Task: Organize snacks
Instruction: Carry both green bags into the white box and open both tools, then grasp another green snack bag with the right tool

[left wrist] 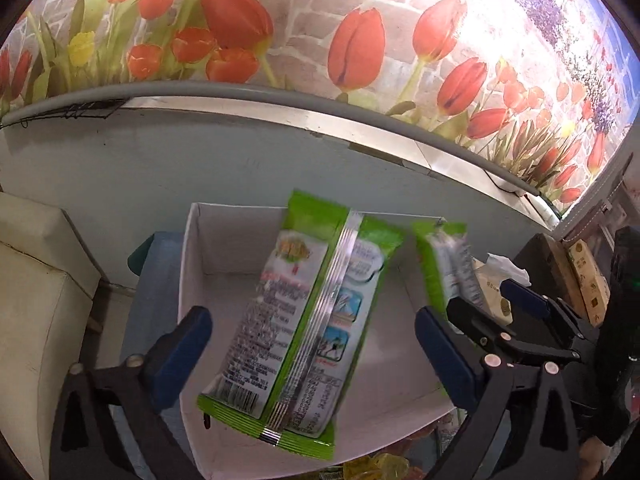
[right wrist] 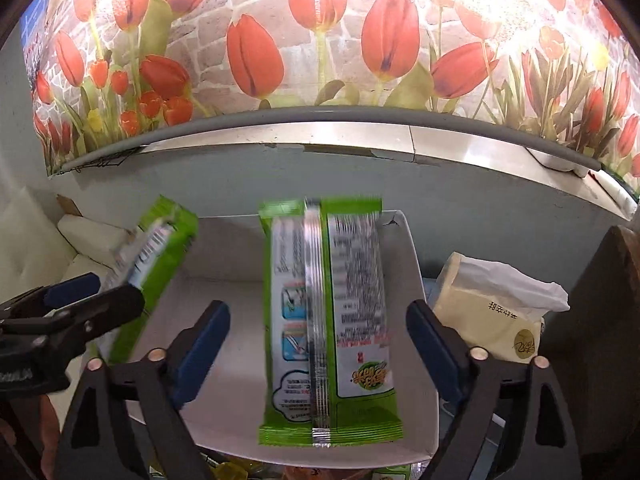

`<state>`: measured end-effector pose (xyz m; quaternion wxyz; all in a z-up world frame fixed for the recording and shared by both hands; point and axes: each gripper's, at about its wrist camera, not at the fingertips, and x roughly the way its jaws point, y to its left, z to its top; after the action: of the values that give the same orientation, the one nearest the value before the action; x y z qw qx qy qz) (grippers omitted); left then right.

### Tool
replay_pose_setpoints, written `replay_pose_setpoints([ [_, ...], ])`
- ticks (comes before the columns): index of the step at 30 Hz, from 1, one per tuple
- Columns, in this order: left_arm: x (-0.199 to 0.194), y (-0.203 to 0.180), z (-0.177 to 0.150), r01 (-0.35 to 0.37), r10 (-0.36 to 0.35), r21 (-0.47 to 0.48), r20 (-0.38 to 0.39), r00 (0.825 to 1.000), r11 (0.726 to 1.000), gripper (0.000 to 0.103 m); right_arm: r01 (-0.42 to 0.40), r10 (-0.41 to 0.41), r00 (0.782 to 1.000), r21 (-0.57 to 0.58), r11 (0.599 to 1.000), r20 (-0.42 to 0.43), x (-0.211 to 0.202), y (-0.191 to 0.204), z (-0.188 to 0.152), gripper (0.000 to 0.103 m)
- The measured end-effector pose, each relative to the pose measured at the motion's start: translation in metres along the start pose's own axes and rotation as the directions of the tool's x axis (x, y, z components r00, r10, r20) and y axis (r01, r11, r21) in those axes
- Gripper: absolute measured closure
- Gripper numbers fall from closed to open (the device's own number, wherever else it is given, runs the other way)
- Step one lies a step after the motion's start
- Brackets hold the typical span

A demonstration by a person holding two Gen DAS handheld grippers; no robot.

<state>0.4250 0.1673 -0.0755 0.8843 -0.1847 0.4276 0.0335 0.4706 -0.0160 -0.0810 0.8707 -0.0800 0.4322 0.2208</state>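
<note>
Between your left gripper's (left wrist: 314,354) blue pads lies a green snack packet (left wrist: 298,328), back side up with its silver seam running lengthwise, and neither pad touches it. That tool stands wide open and holds nothing. The packet looks blurred and tilted, its near end over the front rim of the white cardboard box (left wrist: 224,248), its far end reaching toward the box's back wall; you cannot tell whether it rests on the floor of the box or is in the air.

Off to the right of your left tool, your right gripper shows from the side, with a second green packet (left wrist: 440,264) just ahead of its fingers, over the right wall of the box.

From your right gripper (right wrist: 318,344) the same second packet (right wrist: 326,320) sits between the spread blue pads, clear of both, with its near end over the front rim of the box (right wrist: 408,256). This tool is also wide open with nothing in its grasp. To its left the other tool appears, the first packet (right wrist: 160,256) beyond its tips, leaning over the box's left wall. To the right of your right tool, just outside the box, stands a cream tissue pack (right wrist: 488,312) with a white tissue sticking out. Beyond the box rises a pale wall topped by a tulip mural (right wrist: 320,40).
</note>
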Motion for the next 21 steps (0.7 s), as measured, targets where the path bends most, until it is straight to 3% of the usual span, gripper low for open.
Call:
replay_pose_setpoints([
  [2,0.001,0.002,-0.003,-0.051,0.051,0.010,0.020,0.999,0.999,0.000,0.020,-0.019,1.000,-0.025,0.999,0.023,-0.004,-0.001,-0.002,0.004],
  [8,-0.002,0.010,-0.008,-0.040,0.040,-0.005,0.038,0.998,0.999,0.000,0.063,-0.059,0.997,-0.073,0.995,0.048,-0.020,-0.003,-0.010,0.002],
  [13,-0.020,0.011,-0.020,-0.081,0.081,0.008,0.064,0.995,0.997,0.000,0.090,-0.087,0.994,-0.036,0.995,0.069,-0.042,-0.017,-0.024,0.002],
  [17,-0.042,0.004,-0.045,-0.110,0.106,0.043,0.097,0.990,0.993,0.000,0.105,-0.108,0.991,0.040,0.994,0.078,-0.066,-0.038,-0.056,0.002],
  [21,-0.062,0.000,-0.086,-0.129,0.121,0.064,0.121,0.985,0.990,0.000,0.171,-0.176,0.983,0.091,0.981,0.052,-0.077,-0.064,-0.103,0.002],
])
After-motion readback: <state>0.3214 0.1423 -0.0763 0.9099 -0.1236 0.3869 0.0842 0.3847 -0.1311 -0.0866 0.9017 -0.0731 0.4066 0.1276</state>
